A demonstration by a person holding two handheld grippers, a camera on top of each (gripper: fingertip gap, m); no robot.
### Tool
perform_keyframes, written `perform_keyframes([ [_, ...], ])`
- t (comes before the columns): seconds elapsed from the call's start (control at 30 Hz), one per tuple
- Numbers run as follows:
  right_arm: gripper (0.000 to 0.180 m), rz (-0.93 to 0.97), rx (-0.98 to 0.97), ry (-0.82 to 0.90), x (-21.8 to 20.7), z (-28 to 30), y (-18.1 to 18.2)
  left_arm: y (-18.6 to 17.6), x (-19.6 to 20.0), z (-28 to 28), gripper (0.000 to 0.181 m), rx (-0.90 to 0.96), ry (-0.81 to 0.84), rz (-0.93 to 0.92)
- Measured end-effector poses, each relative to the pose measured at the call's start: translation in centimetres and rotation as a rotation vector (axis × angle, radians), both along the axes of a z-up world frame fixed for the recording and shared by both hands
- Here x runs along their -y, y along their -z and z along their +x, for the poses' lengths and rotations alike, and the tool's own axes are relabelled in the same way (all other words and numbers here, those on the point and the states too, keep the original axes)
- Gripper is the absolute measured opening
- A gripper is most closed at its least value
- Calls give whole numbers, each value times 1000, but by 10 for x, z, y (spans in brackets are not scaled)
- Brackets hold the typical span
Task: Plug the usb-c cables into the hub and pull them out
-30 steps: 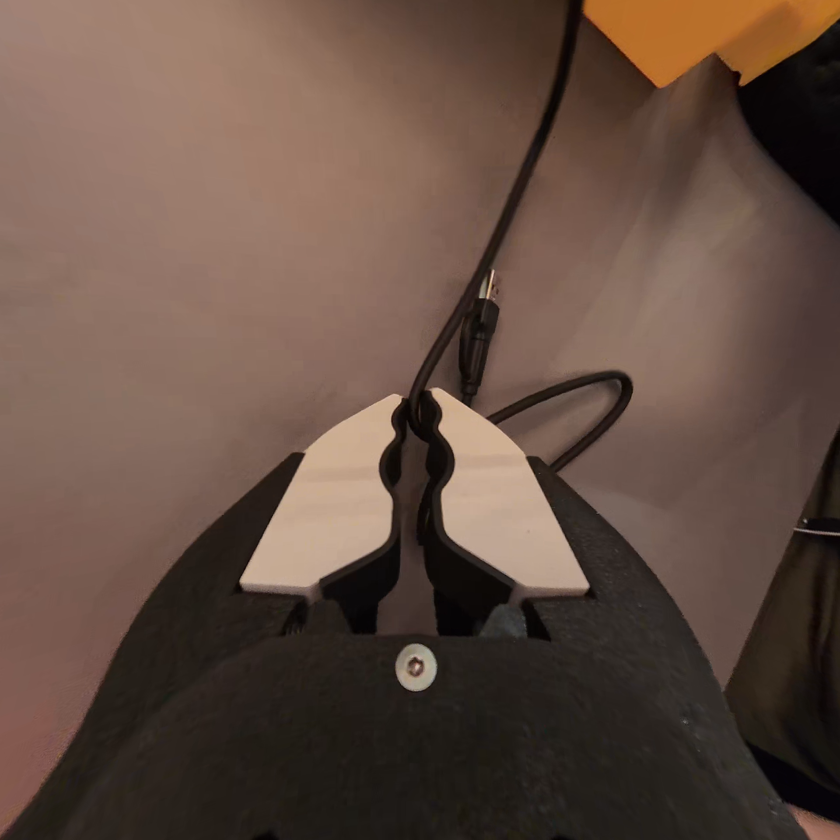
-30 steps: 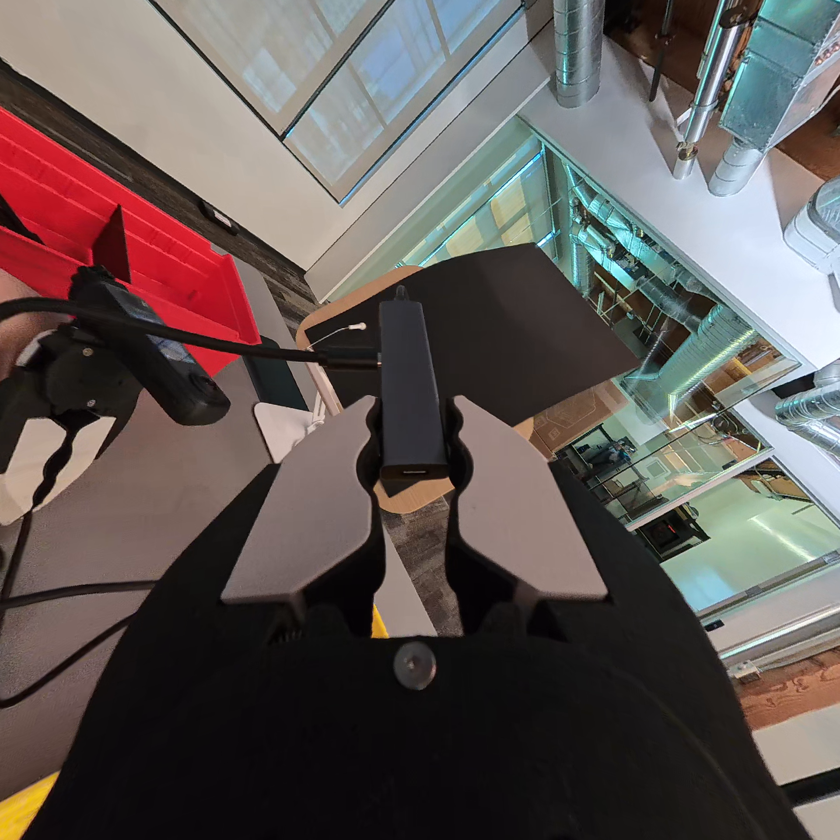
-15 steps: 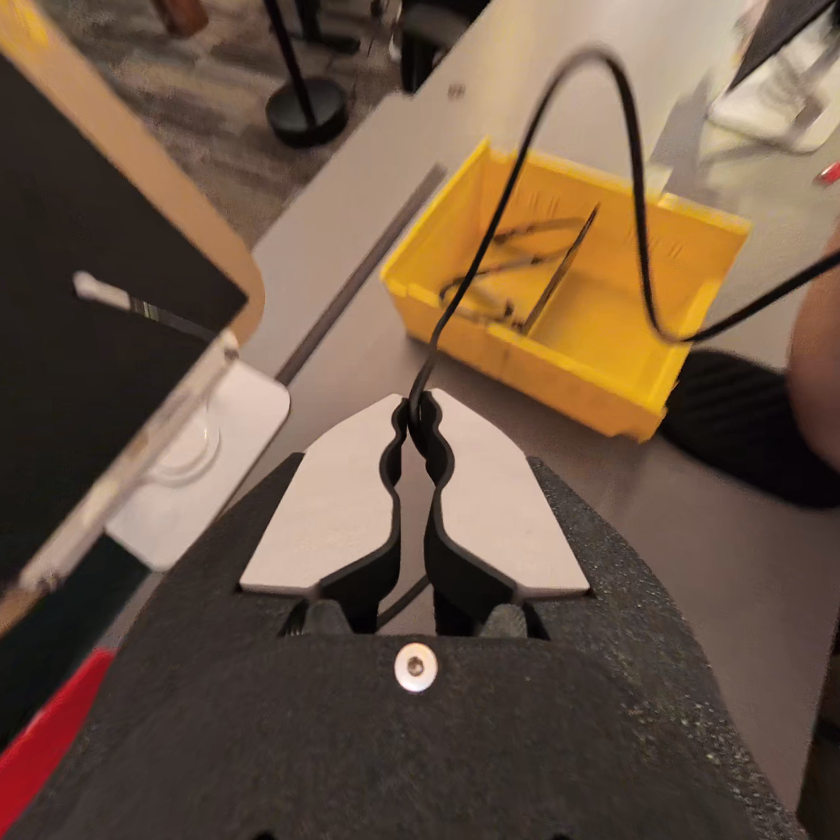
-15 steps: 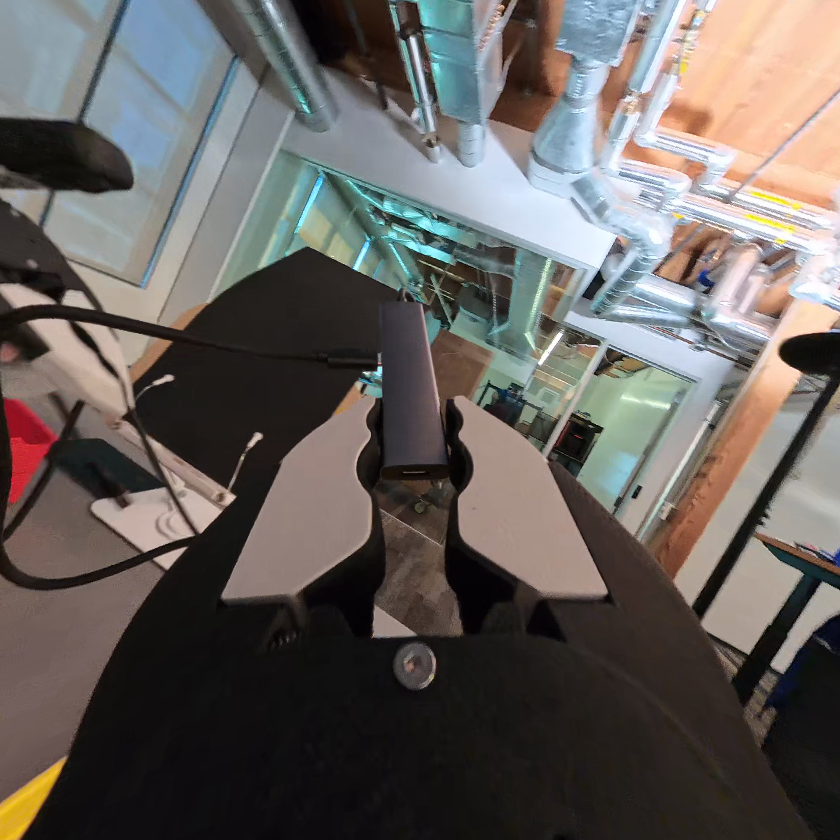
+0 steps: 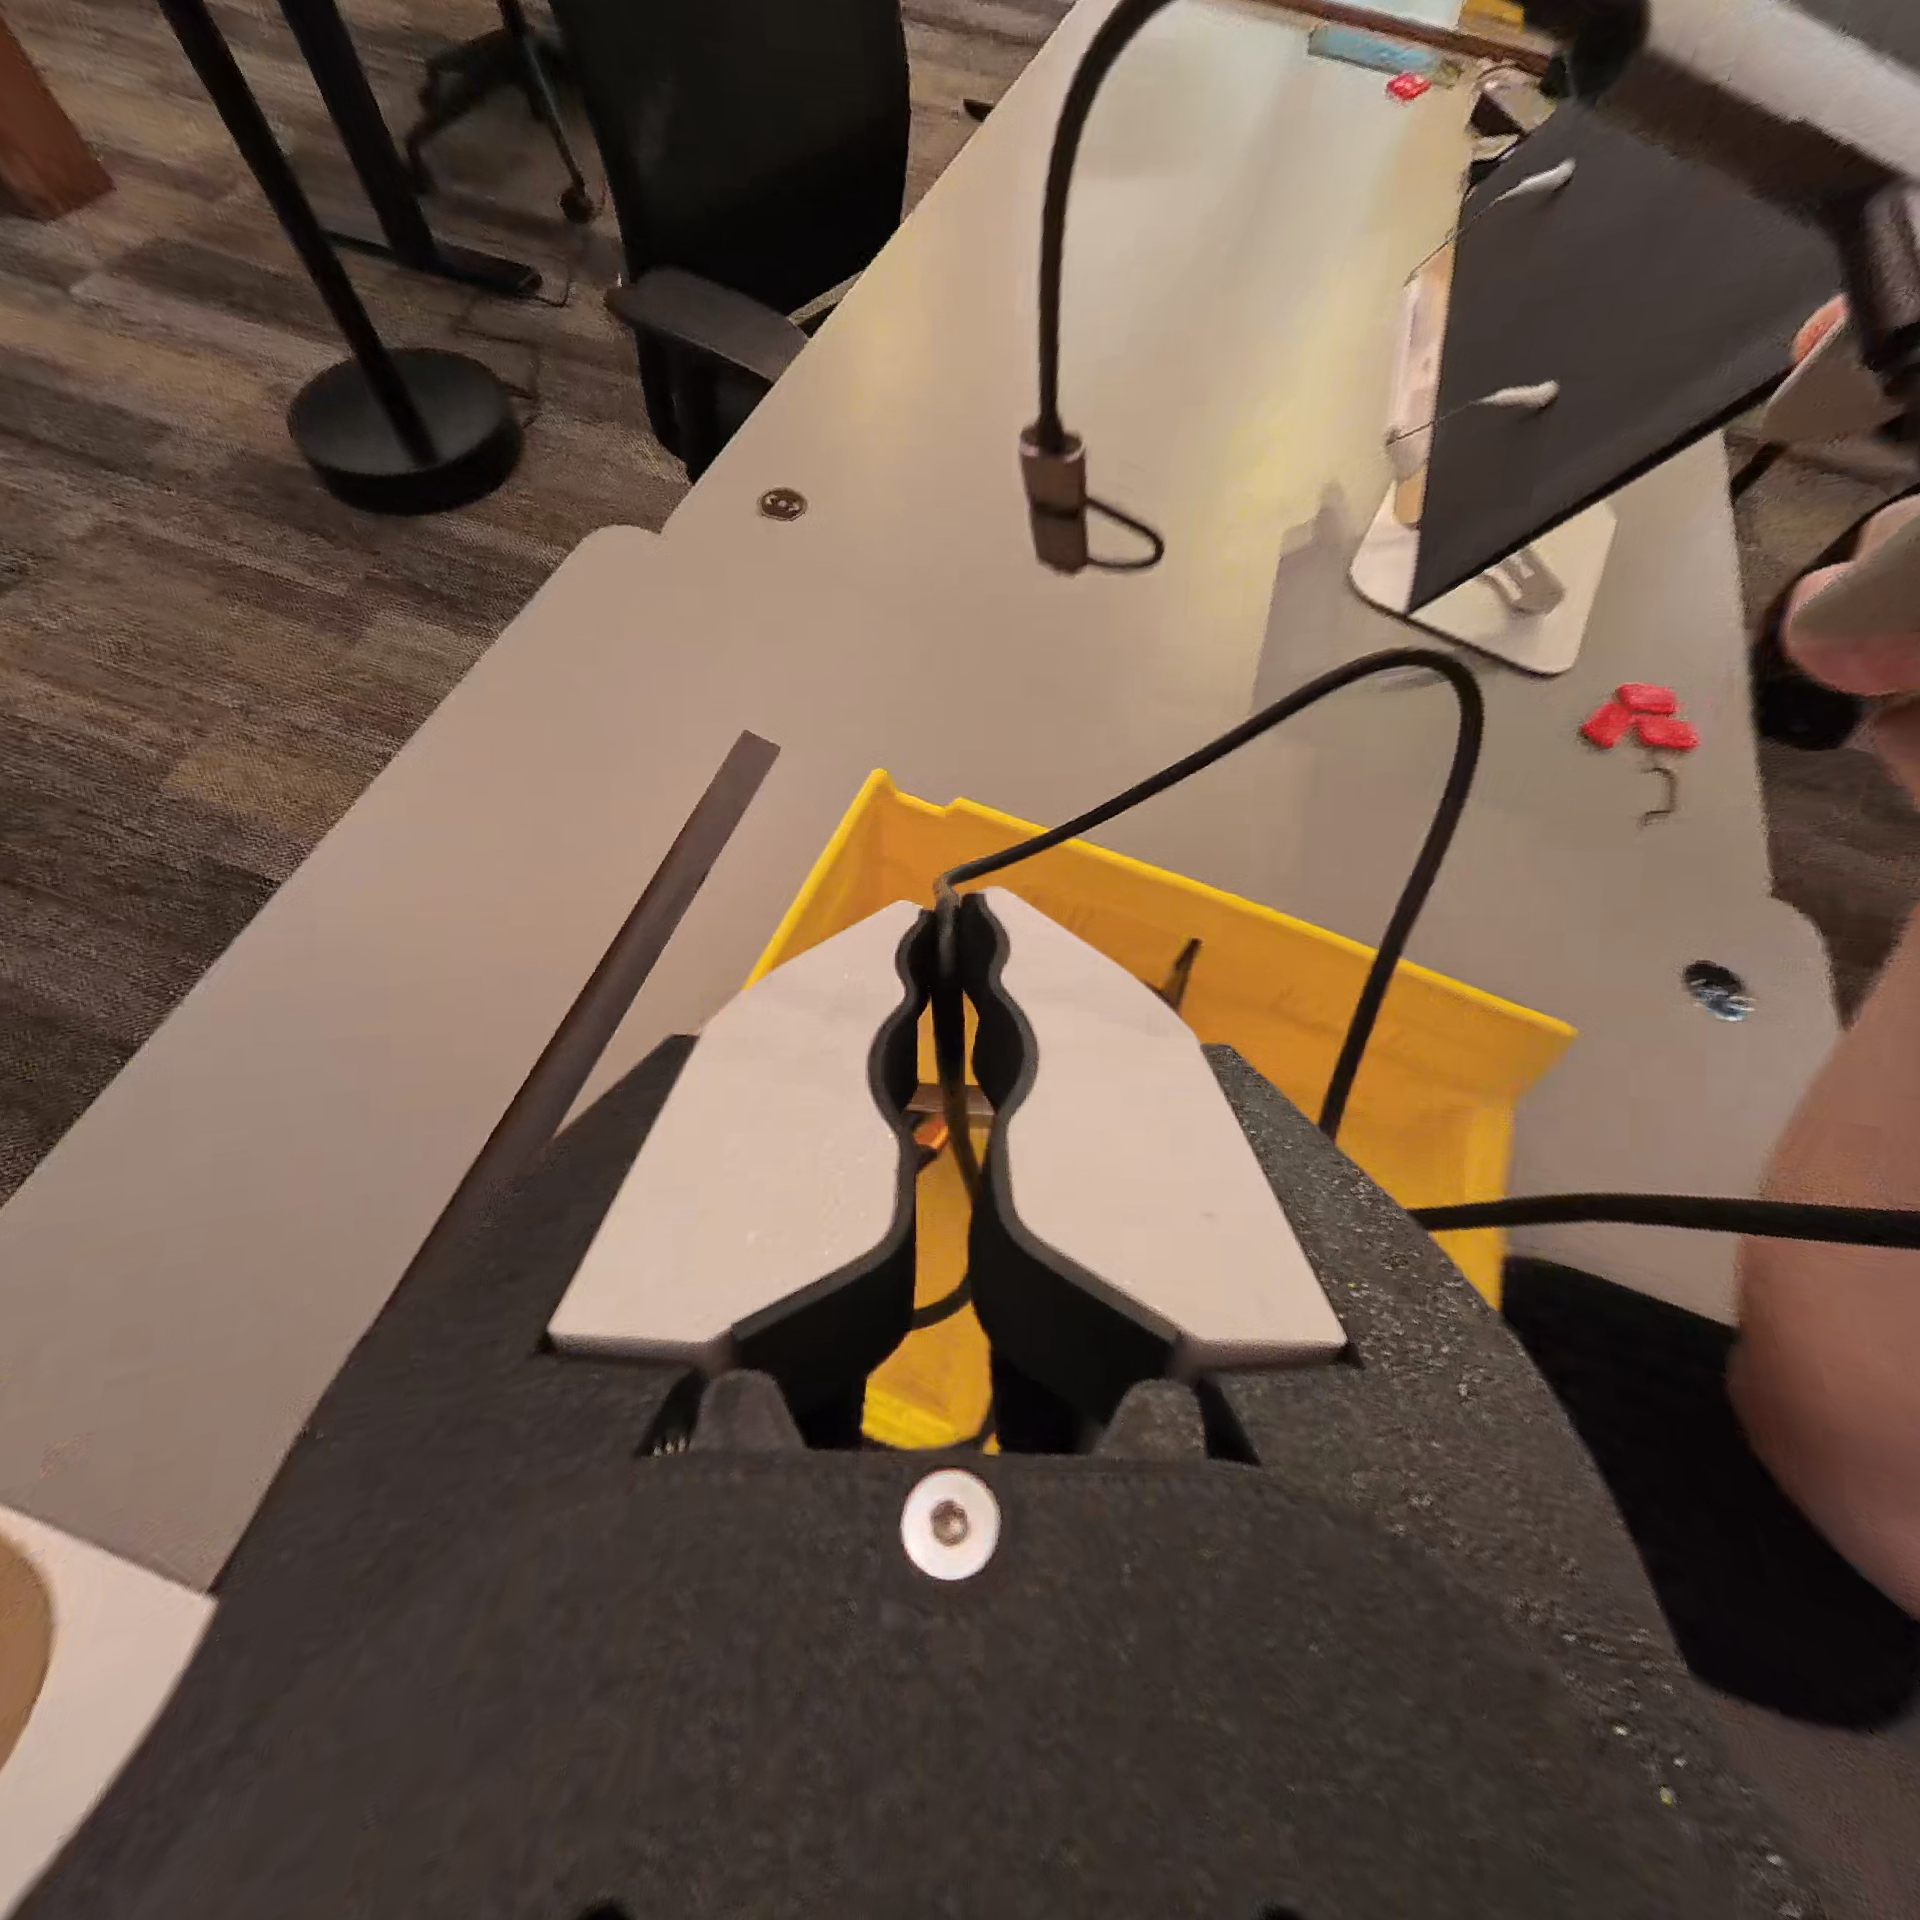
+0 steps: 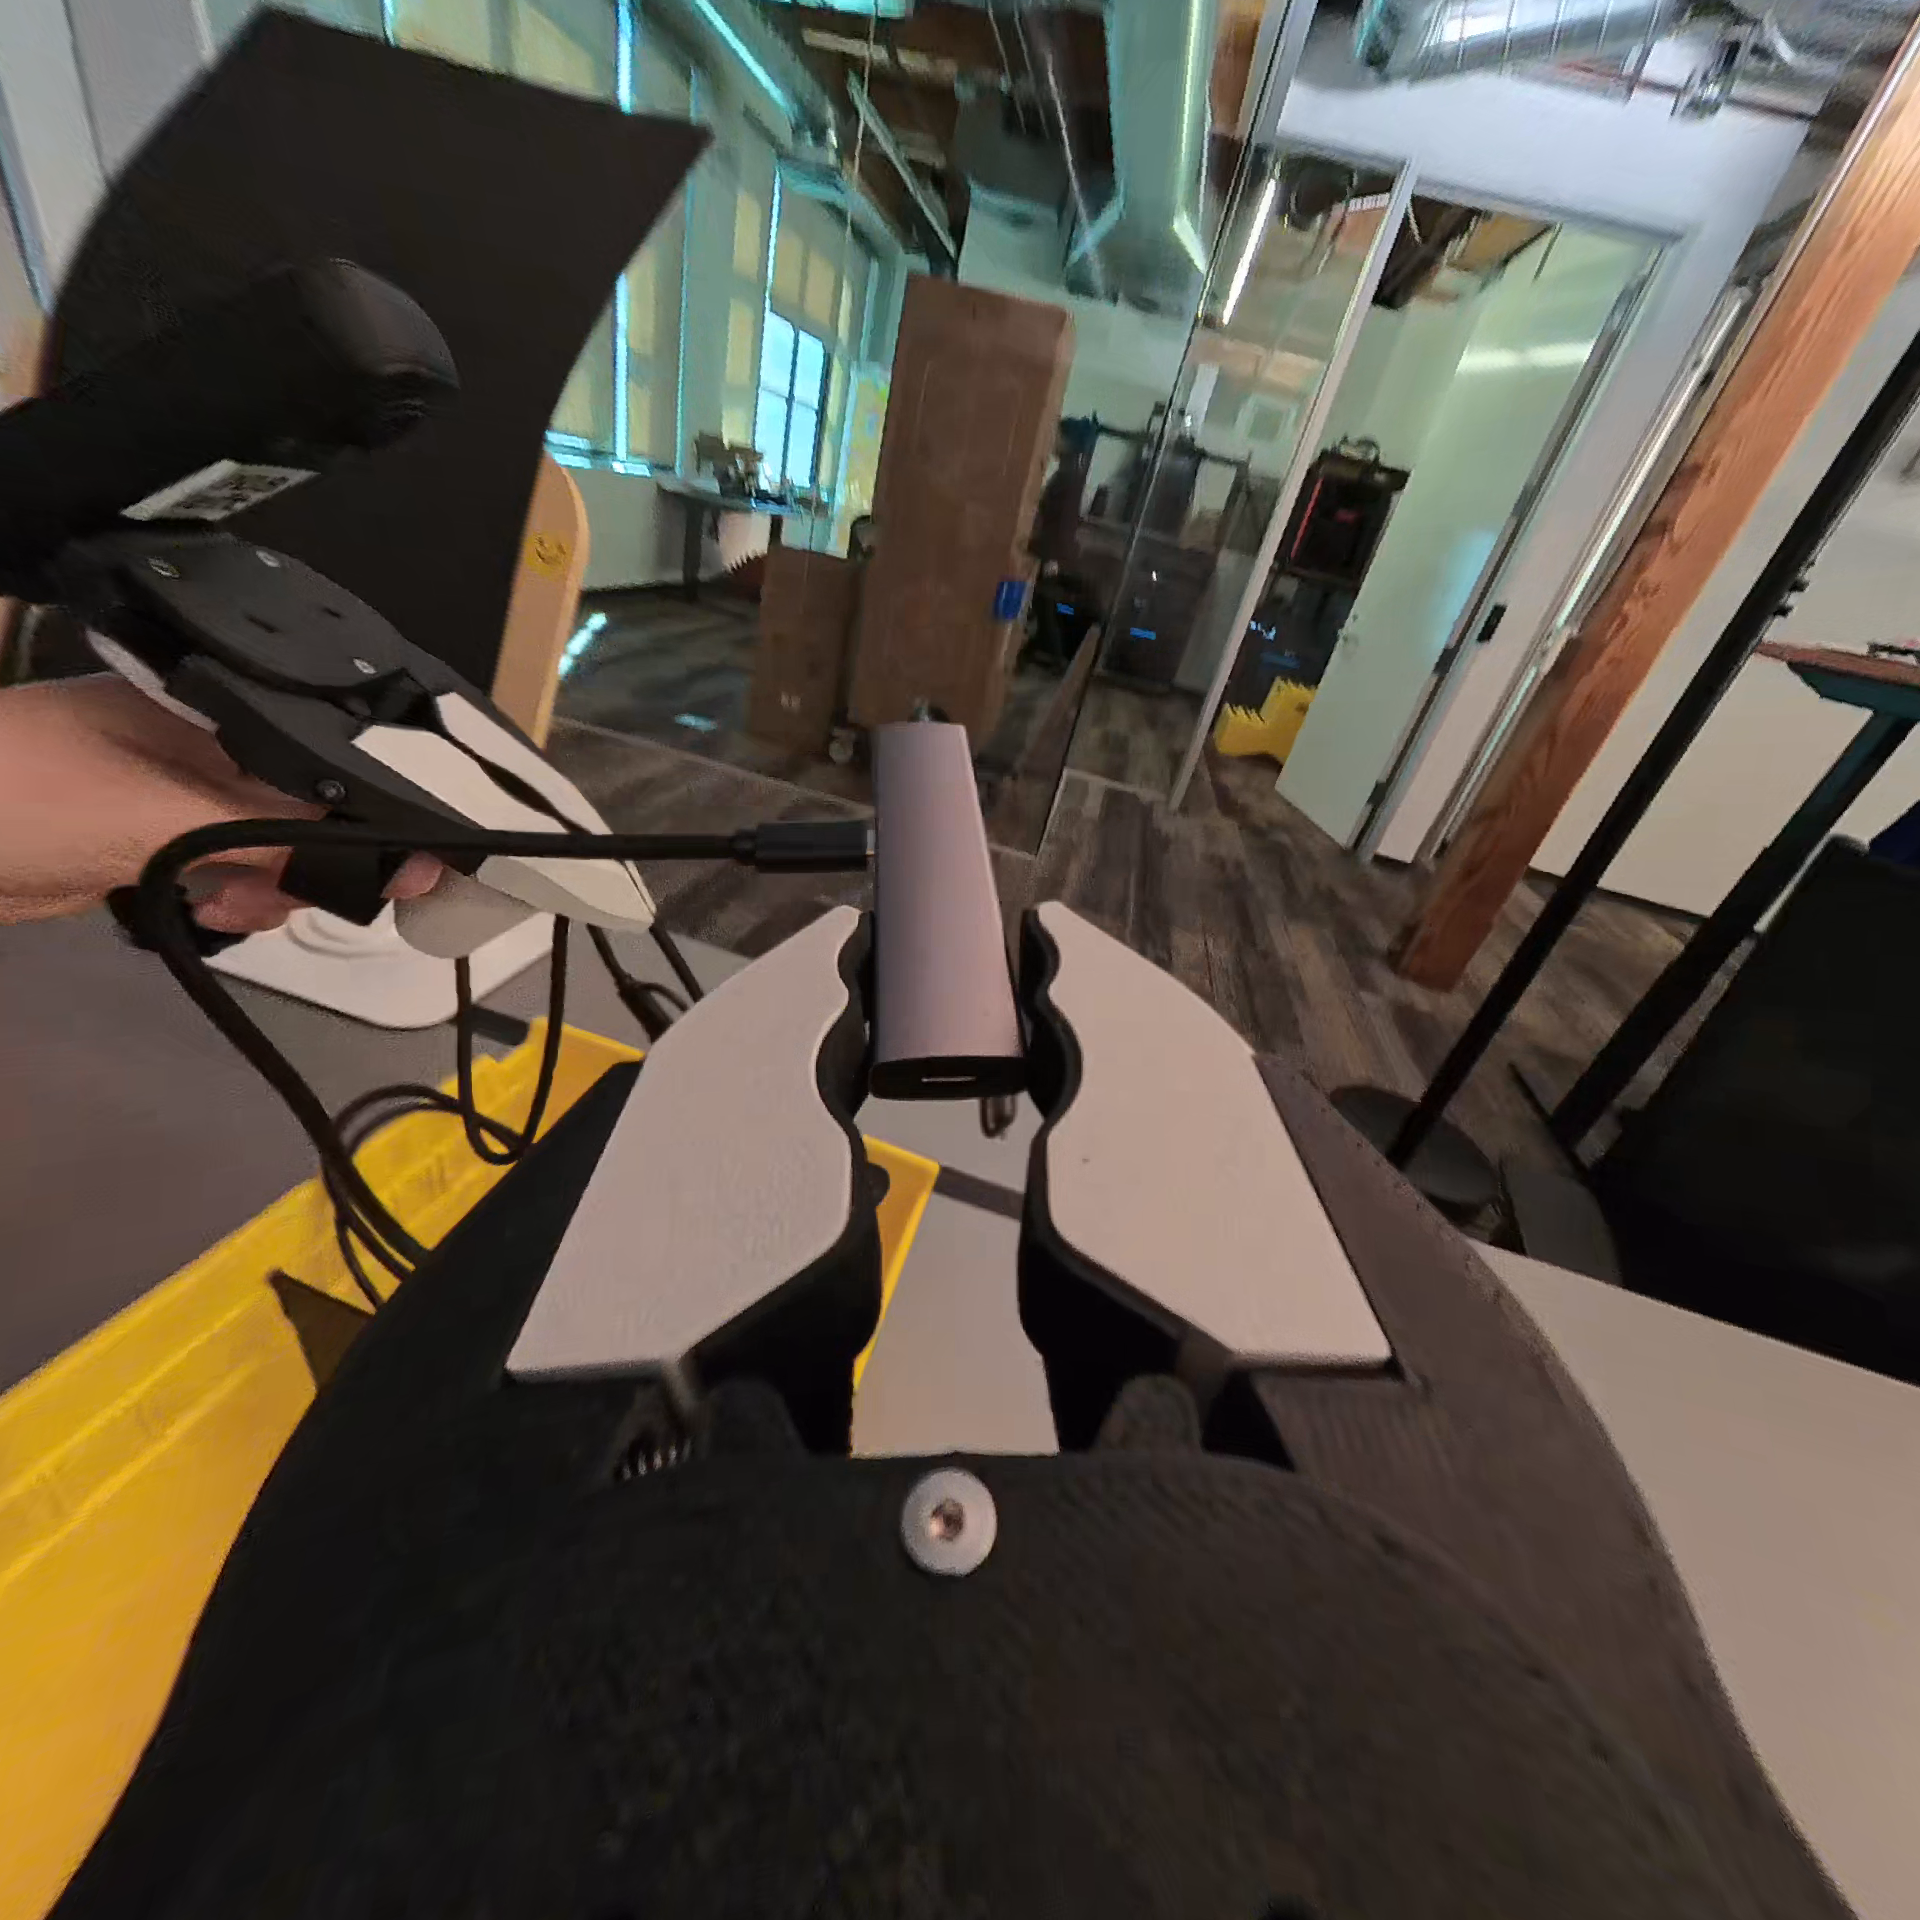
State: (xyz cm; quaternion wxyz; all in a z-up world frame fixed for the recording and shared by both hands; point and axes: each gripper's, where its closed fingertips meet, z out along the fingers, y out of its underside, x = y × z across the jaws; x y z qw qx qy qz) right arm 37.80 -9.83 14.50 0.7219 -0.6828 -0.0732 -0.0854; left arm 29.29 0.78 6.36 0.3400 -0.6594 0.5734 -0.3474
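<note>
My right gripper (image 6: 940,925) is shut on a slim grey hub (image 6: 935,831) and holds it in the air, pointing away from me. A black USB-C plug (image 6: 805,842) sits in the hub's left side. Its black cable (image 6: 623,844) runs left past my left gripper (image 6: 613,899) and loops down into the yellow bin (image 6: 156,1403). In the left wrist view my left gripper (image 5: 951,914) is shut on a thin black cable (image 5: 1455,748) that arcs up to the right. It is held above the yellow bin (image 5: 1403,1018).
The grey table (image 5: 520,831) carries a black panel (image 5: 1621,312) on a white stand (image 5: 1475,603) and small red pieces (image 5: 1642,717). A thicker black lead with a metal plug (image 5: 1055,488) hangs above the table. A chair (image 5: 748,156) and a pole base (image 5: 405,426) stand on the floor to the left. About 15 centimeters separates my left fingertips from my right.
Both grippers have swung round: the right view has dropped from the ceiling to room level, and the left one now looks along the table above the yellow bin. Both grips are unchanged.
</note>
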Motion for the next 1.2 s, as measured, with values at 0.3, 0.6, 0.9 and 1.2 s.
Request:
perform_keyframes([
  [0.3,27,-92,-120,-199,-16,-27,17,57,-5,-4,9,-33,23,-49],
  [0.6,27,-164,-29,-171,-26,-30,31,55,-10,-36,15,-33,-6,-44],
  [0.9,27,-216,85,-170,-50,-64,34,-30,71,-49,47,338,301,-174],
  [1.2,27,-170,99,-137,-52,-62,28,41,74,-15,1,-134,228,254],
])
